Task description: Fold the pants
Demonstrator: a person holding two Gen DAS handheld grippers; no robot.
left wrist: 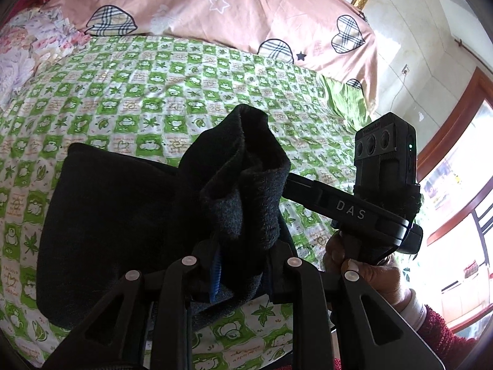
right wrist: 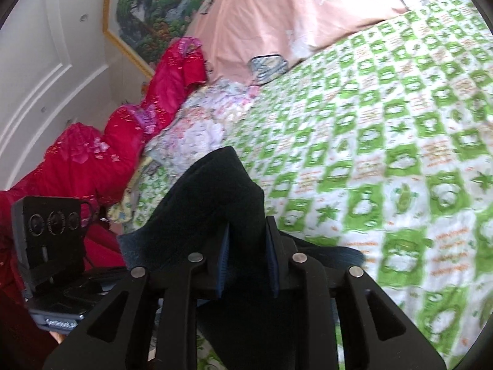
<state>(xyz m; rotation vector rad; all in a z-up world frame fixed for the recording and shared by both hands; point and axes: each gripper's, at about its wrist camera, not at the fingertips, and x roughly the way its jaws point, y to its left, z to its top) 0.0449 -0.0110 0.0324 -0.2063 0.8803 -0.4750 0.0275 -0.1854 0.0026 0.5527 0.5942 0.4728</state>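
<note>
With my left hand-held gripper and right hand-held gripper each clamped on a bunched edge of the dark pants lifted over the bed, the thick, limp knit feels weighty, so I'd grip hems.

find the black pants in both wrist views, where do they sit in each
Left wrist: black pants fill the lower centre, bunched fabric rising between the left gripper fingers.
Right wrist: black pants at lower centre, pinched between the right gripper fingers.
Shared landmark: green checked bedsheet, under the pink quilt.
</note>
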